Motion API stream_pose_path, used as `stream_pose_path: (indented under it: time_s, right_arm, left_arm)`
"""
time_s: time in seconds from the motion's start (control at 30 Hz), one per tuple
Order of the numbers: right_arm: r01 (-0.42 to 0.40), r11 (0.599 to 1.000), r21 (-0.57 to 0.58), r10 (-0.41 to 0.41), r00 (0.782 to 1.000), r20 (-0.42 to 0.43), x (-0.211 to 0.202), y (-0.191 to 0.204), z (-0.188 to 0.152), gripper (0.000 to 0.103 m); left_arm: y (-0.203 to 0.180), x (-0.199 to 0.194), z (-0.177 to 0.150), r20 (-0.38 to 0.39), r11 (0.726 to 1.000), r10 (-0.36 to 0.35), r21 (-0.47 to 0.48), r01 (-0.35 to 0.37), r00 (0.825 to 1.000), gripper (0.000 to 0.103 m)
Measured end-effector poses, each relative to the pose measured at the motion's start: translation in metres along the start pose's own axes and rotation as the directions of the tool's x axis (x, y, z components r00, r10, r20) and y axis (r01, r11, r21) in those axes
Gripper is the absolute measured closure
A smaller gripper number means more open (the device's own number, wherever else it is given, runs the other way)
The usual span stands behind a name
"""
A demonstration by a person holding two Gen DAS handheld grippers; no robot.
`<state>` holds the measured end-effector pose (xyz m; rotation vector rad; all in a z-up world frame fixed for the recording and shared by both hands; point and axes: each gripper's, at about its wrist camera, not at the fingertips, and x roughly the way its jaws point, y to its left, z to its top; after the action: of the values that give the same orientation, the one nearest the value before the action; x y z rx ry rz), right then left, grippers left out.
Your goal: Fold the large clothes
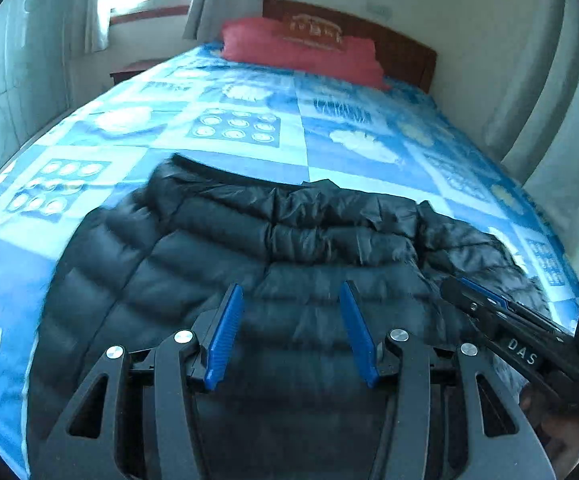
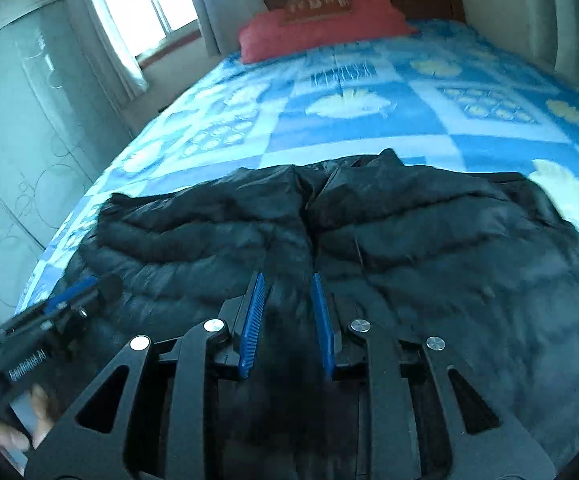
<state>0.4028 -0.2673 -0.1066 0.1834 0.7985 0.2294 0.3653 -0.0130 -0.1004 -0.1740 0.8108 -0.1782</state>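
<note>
A black quilted puffer jacket [image 1: 249, 248] lies spread on the blue patterned bed; it also shows in the right wrist view [image 2: 409, 240]. My left gripper [image 1: 291, 296] is open just above the jacket's near part, nothing between its blue pads. My right gripper [image 2: 287, 280] hovers over the jacket's middle seam, its pads a narrow gap apart with dark fabric seen between them; whether it grips is unclear. The right gripper [image 1: 485, 300] also shows at the right of the left view, pads close together. The left gripper [image 2: 73, 292] shows at the left of the right view.
The bed [image 1: 249, 120] with a blue-and-white quilt reaches back to a red pillow [image 1: 301, 48] and a wooden headboard [image 1: 405, 52]. A window with curtains [image 2: 129, 4] and a pale wardrobe [image 2: 21, 120] stand to the left.
</note>
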Motion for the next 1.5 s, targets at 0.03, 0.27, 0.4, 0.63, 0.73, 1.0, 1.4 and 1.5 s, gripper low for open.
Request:
stream_pose_path:
  time_s: [0.03,0.27,0.4,0.63,0.73,1.0,1.4,1.5]
  right_arm:
    - [-0.002,1.0,-0.001,0.002,1.0,-0.011,-0.001,0.001,-0.007,0.079]
    - [0.101,0.992,-0.08,-0.105,0.994,-0.042,0.024,0.013,-0.036,0.078]
    - [0.042,0.999,-0.012,-0.042,0.998,-0.035,0.004,0.003,-0.038,0.077]
    - [0.058,0.992,0.113,-0.068,0.994,0.086,-0.098,-0.039,-0.066,0.052]
    - [0.112,0.978,0.177,-0.132,0.986,0.1,-0.135,-0.071,-0.085,0.048]
    - [0.148,0.883,0.446,-0.199,0.977,0.07,-0.174,-0.171,-0.138,0.037]
    - [0.013,0.805,0.593,-0.065,0.996,0.066,-0.132,-0.195,-0.147,0.058]
    - [-0.02,0.808,0.589,-0.042,0.995,0.092,-0.134,-0.19,-0.147,0.075]
  left_arm:
    - [0.003,-0.002,-0.007,-0.007,1.0,-0.007,-0.011,0.007,1.0,0.052]
    - [-0.005,0.024,-0.04,-0.008,0.995,0.075,0.067,-0.074,0.997,0.053]
    - [-0.005,0.014,-0.038,-0.003,0.996,0.075,0.057,-0.075,0.997,0.053]
    - [0.023,-0.06,-0.06,0.058,0.993,0.119,0.004,-0.119,0.991,0.052]
    - [0.055,-0.095,-0.076,0.081,0.984,0.151,-0.104,-0.143,0.985,0.049]
    - [0.131,-0.122,-0.133,0.014,0.907,0.118,-0.408,-0.102,0.993,0.039]
    - [0.133,-0.076,-0.136,0.027,0.789,-0.085,-0.609,0.084,0.996,0.047]
    - [0.127,-0.082,-0.134,0.032,0.819,-0.058,-0.57,0.065,0.998,0.067]
